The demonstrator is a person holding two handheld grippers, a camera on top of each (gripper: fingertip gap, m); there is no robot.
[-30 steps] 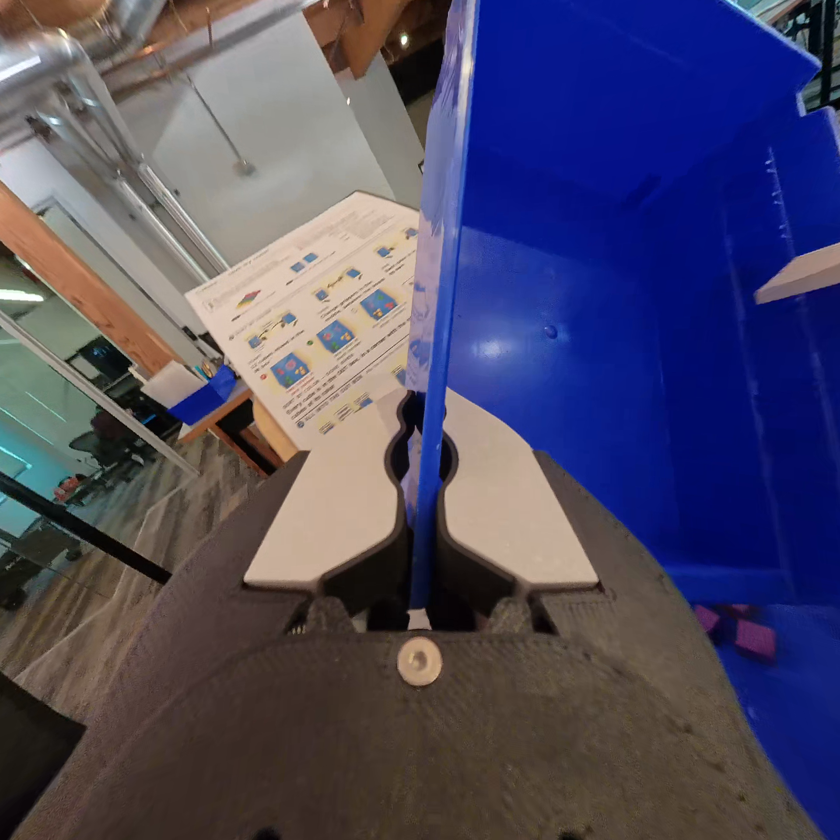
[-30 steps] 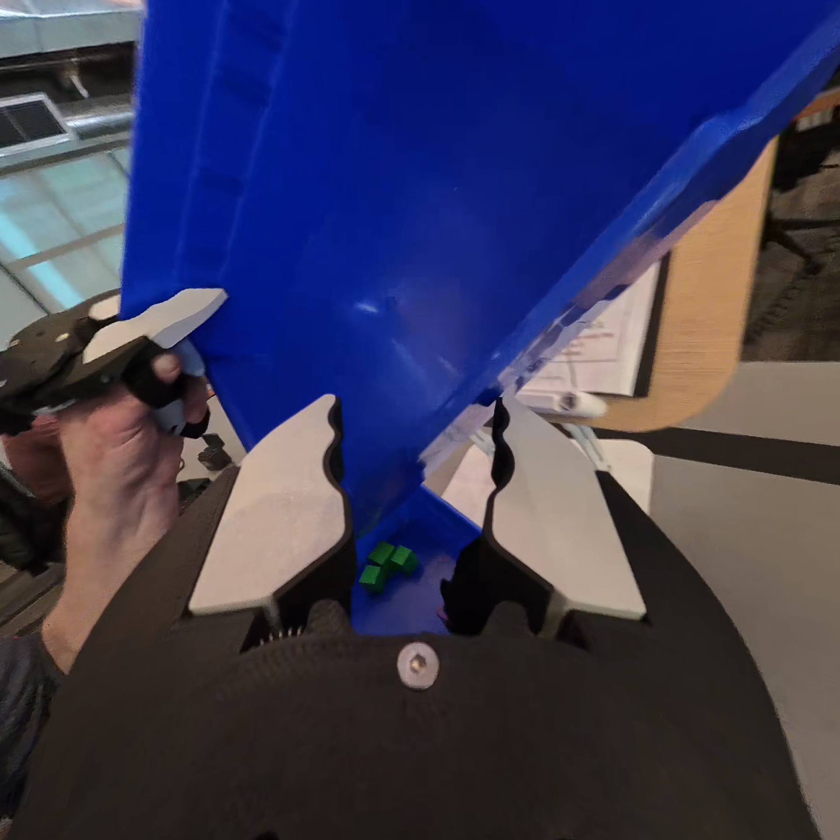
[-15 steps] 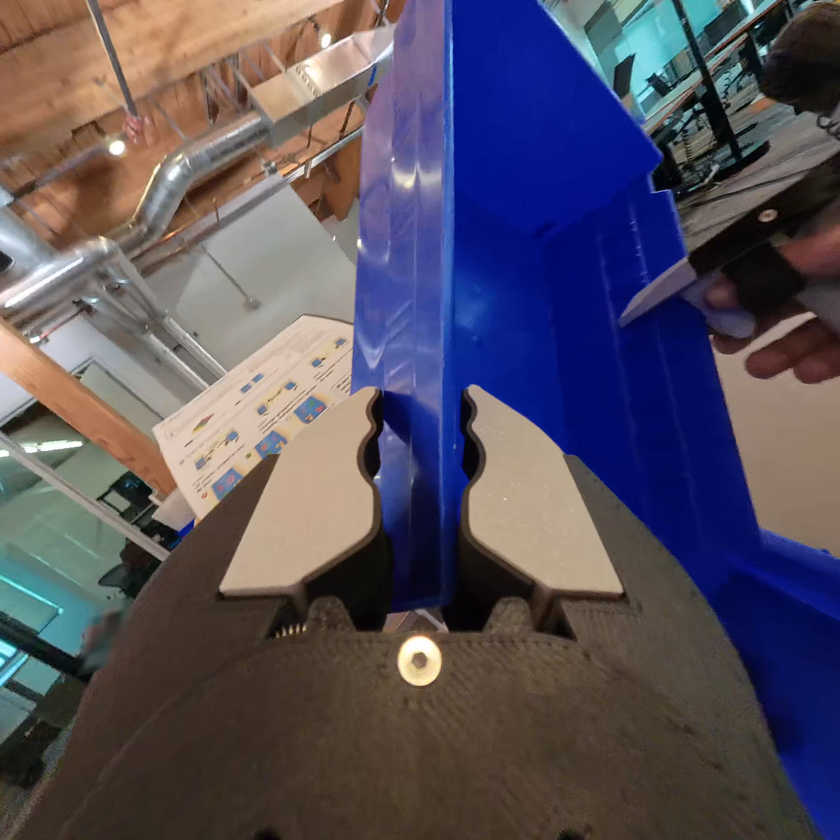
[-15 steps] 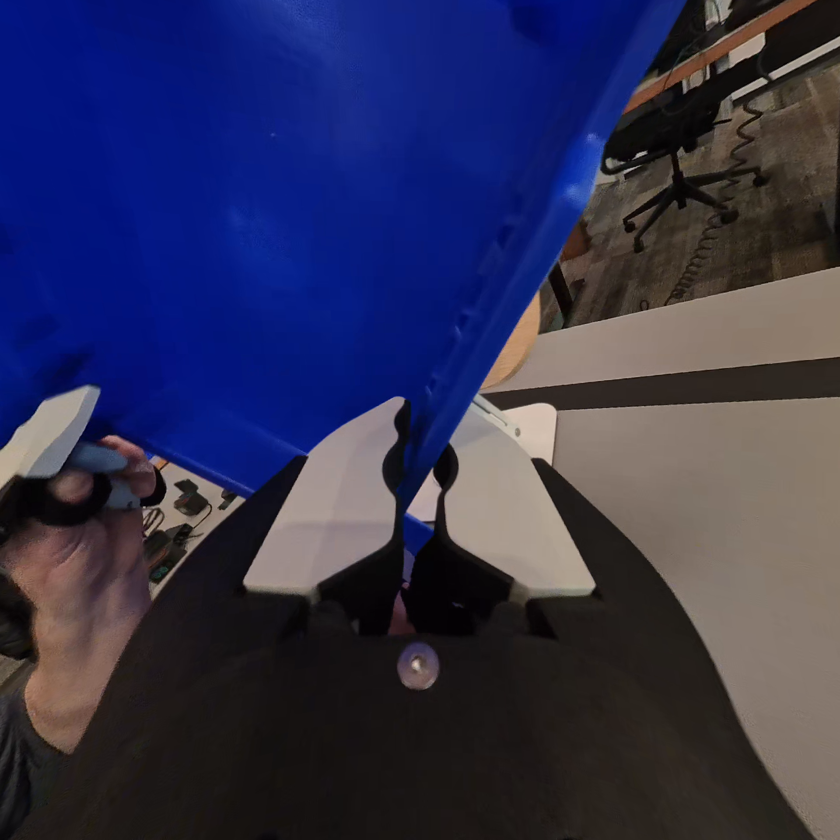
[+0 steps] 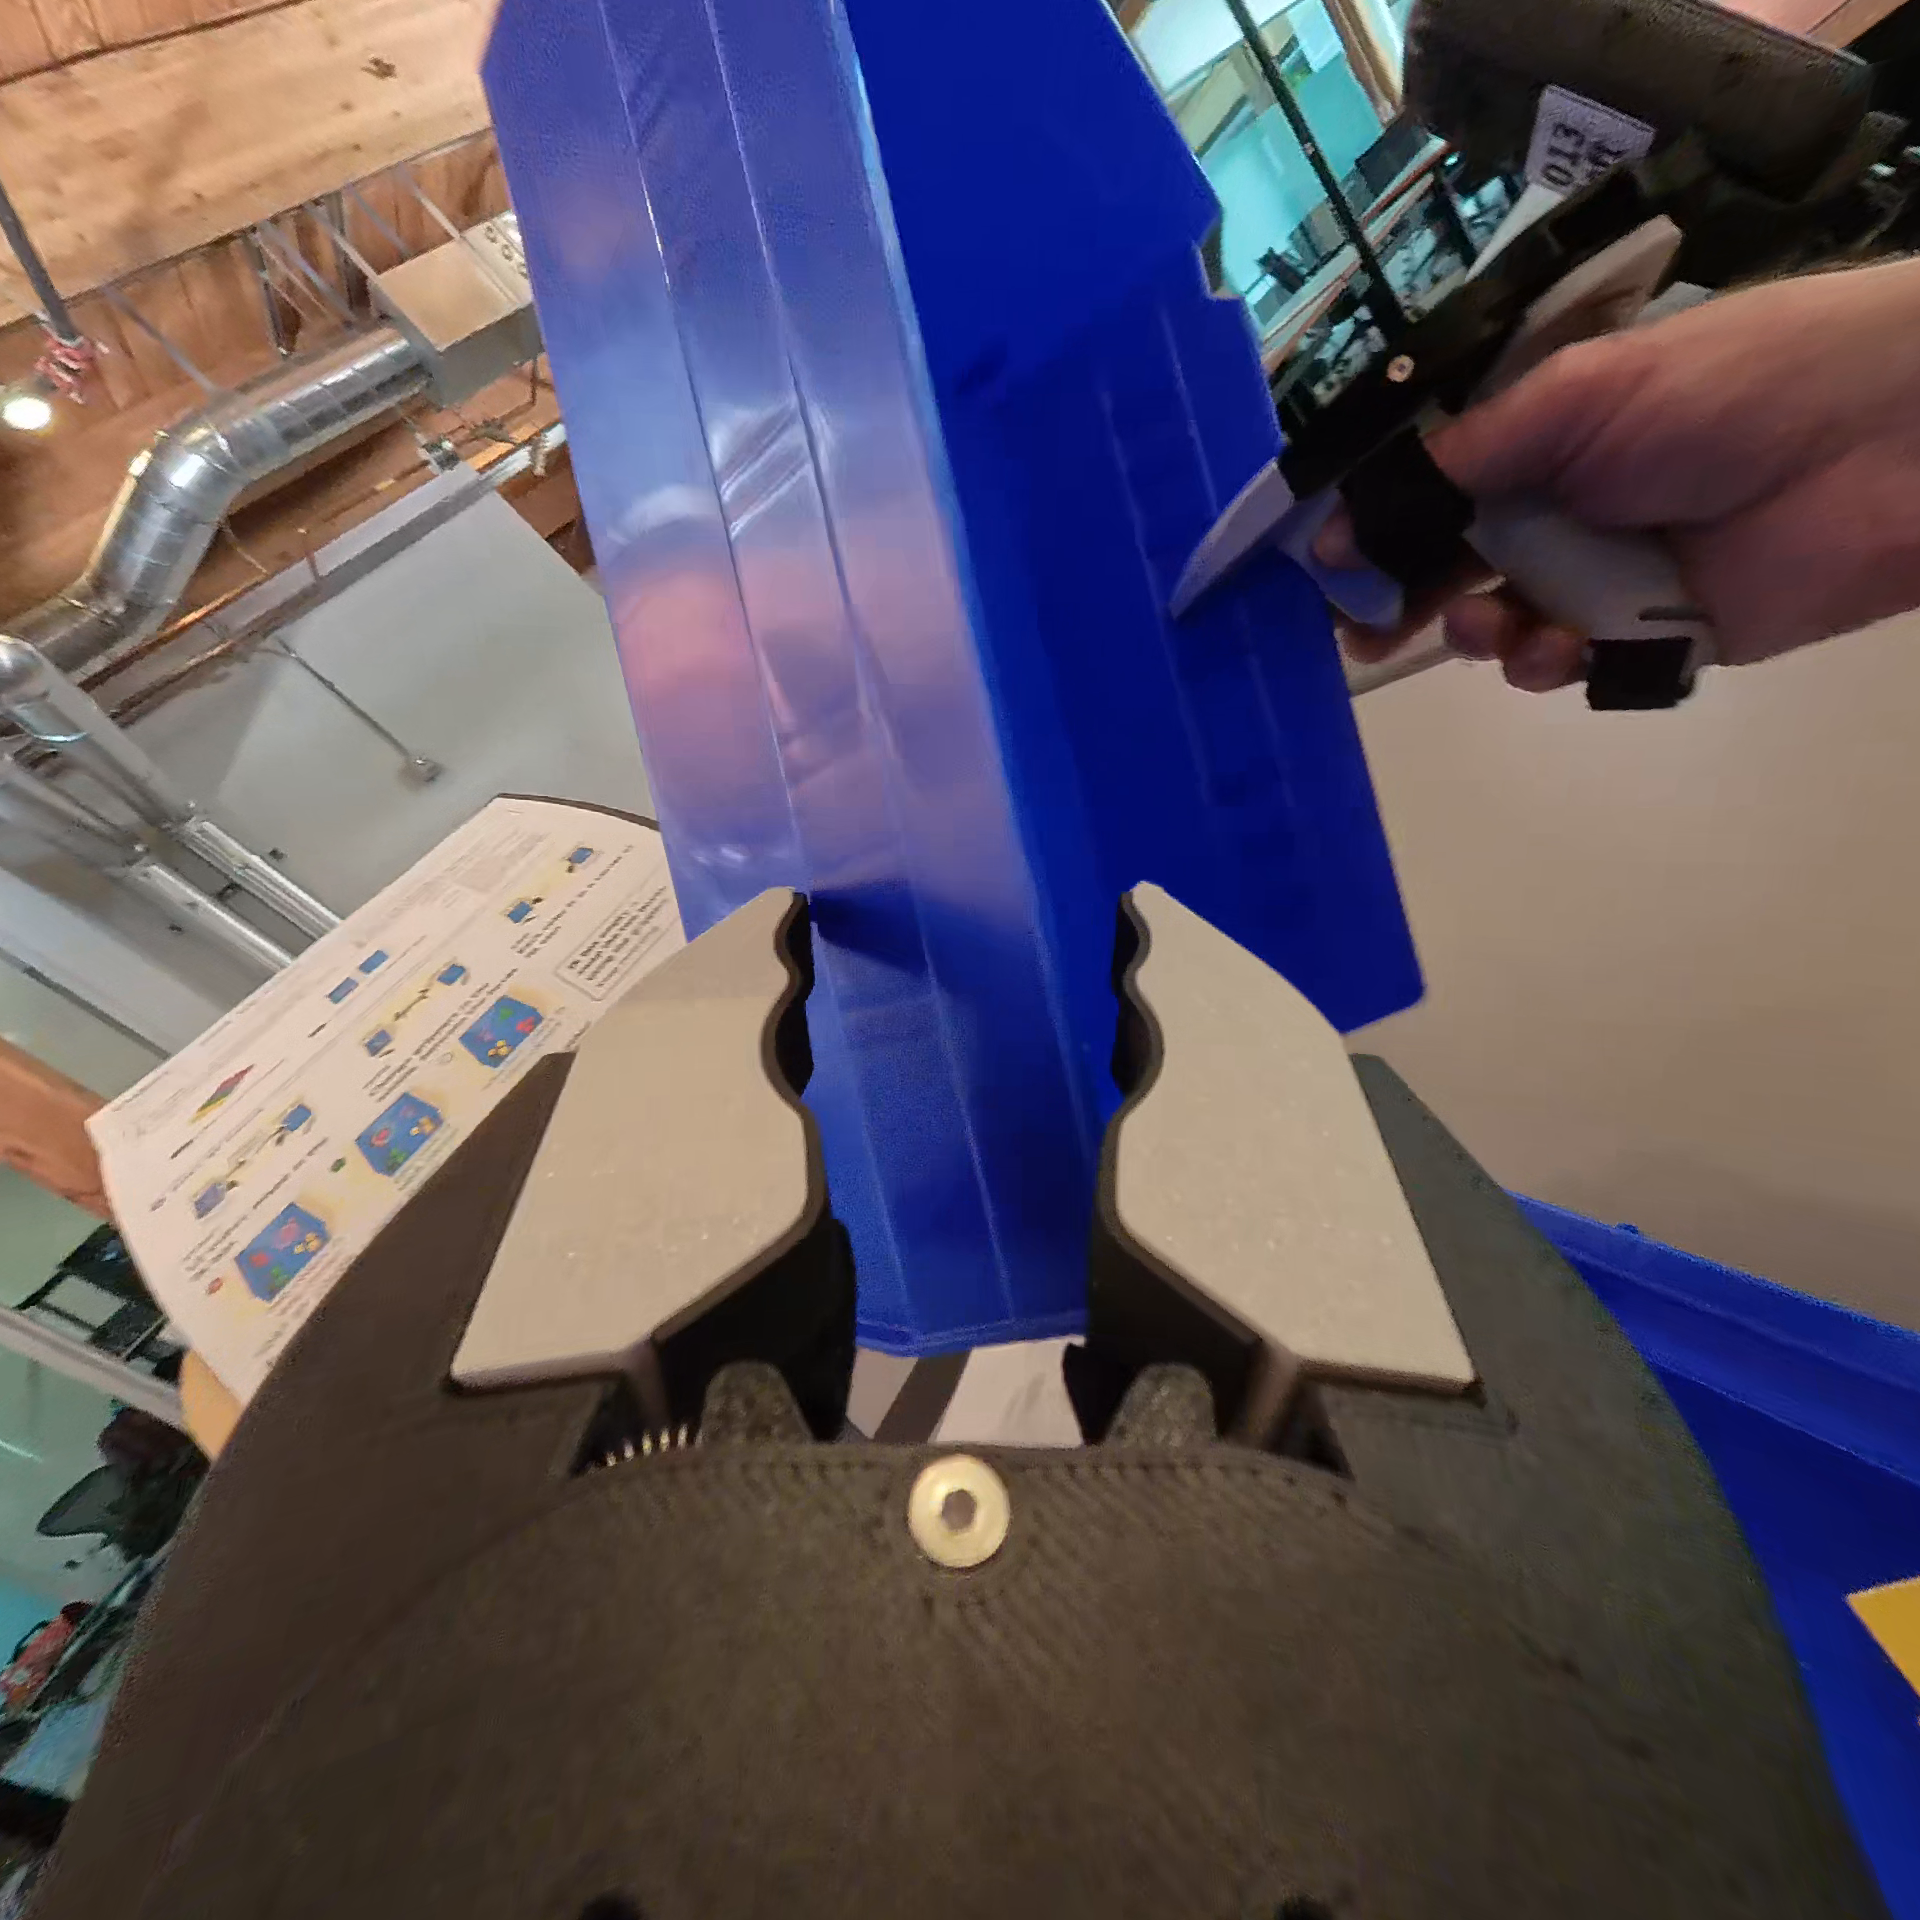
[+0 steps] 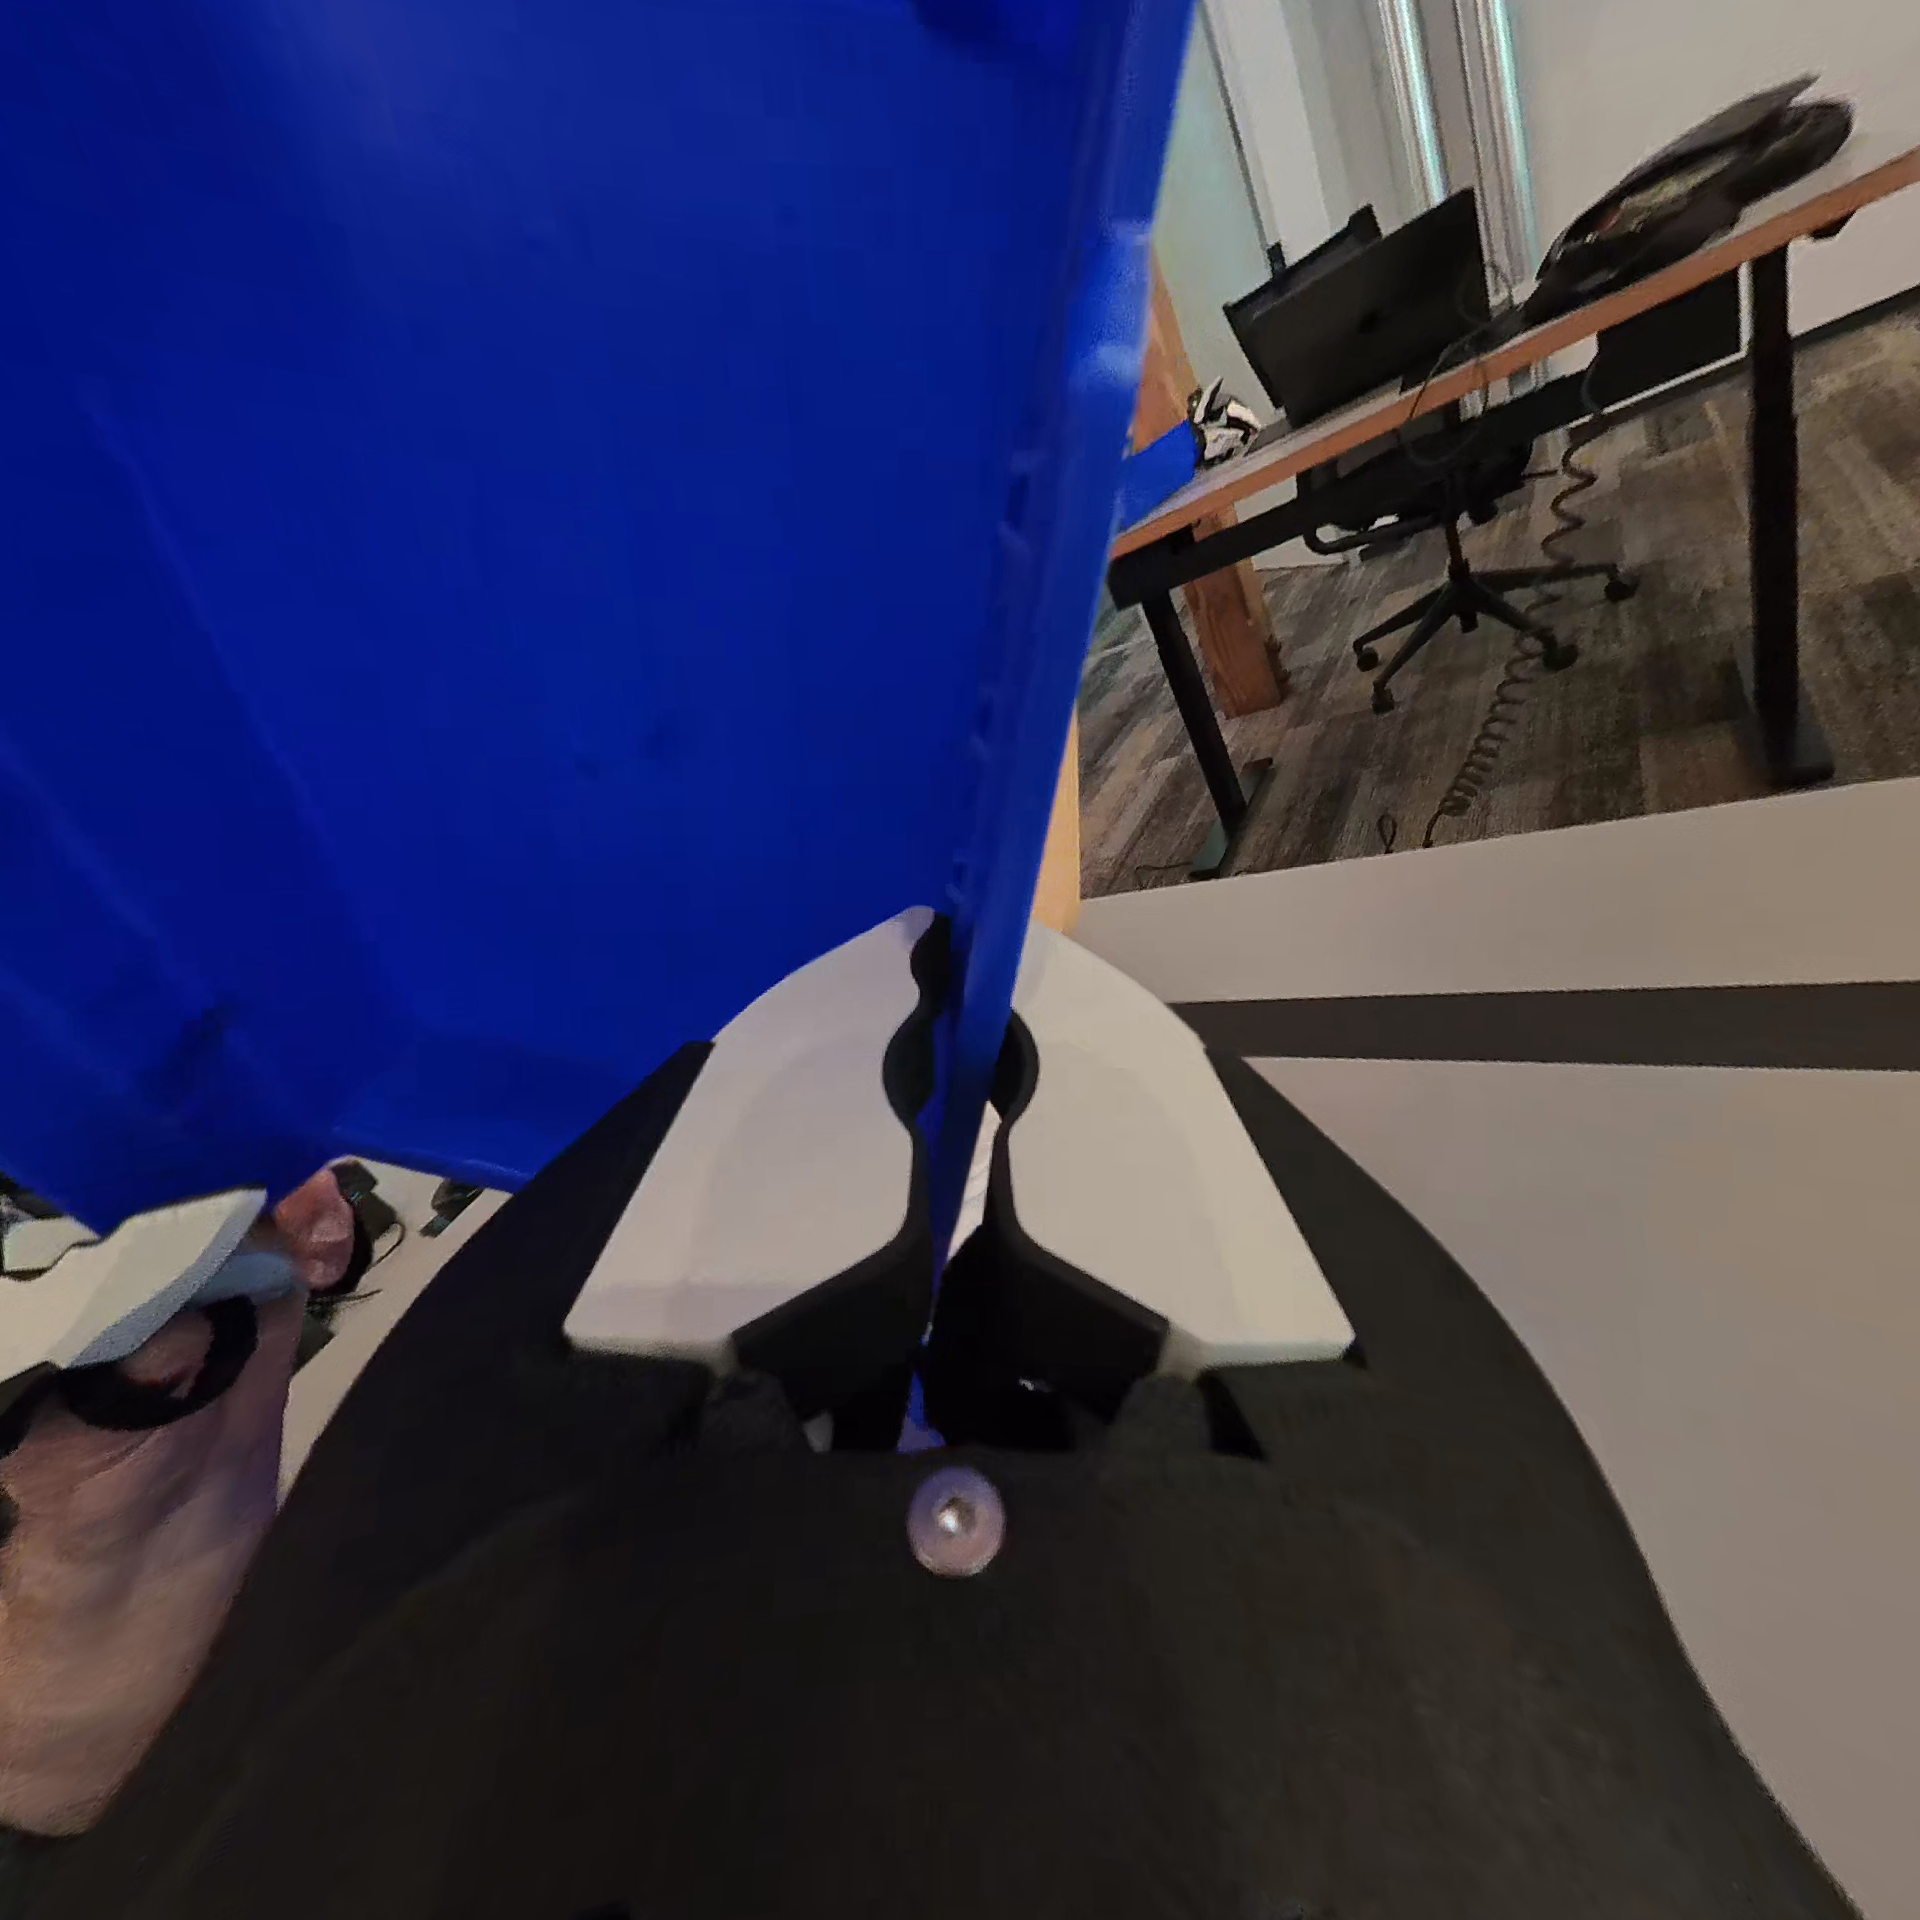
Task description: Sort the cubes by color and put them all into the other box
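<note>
A blue box (image 5: 935, 520) is lifted and tipped up on end between both grippers. My left gripper (image 5: 961, 914) has its jaws wide apart, and the box's lower edge stands between the fingers without a plain pinch. My right gripper (image 6: 977, 956) is shut on the thin side wall of the box (image 6: 520, 520). It also shows in the left wrist view (image 5: 1226, 540), clamped on the box's far edge. The left gripper shows in the right wrist view (image 6: 135, 1247) at the box's lower corner. A second blue box (image 5: 1766, 1434) lies below, with a yellow patch (image 5: 1886, 1662) in it. No cubes show clearly.
An instruction sheet (image 5: 395, 1091) lies at the left. The grey table (image 6: 1558, 1247) has a black strip (image 6: 1558, 1029) across it. Beyond it stand a desk (image 6: 1455, 395) and an office chair (image 6: 1455, 582). A person's hand (image 5: 1662, 468) holds the right gripper.
The box tipped up further and turned in the left grasp. The left jaws widened from pinching the thin wall. The right jaws closed on the wall. The cubes left view.
</note>
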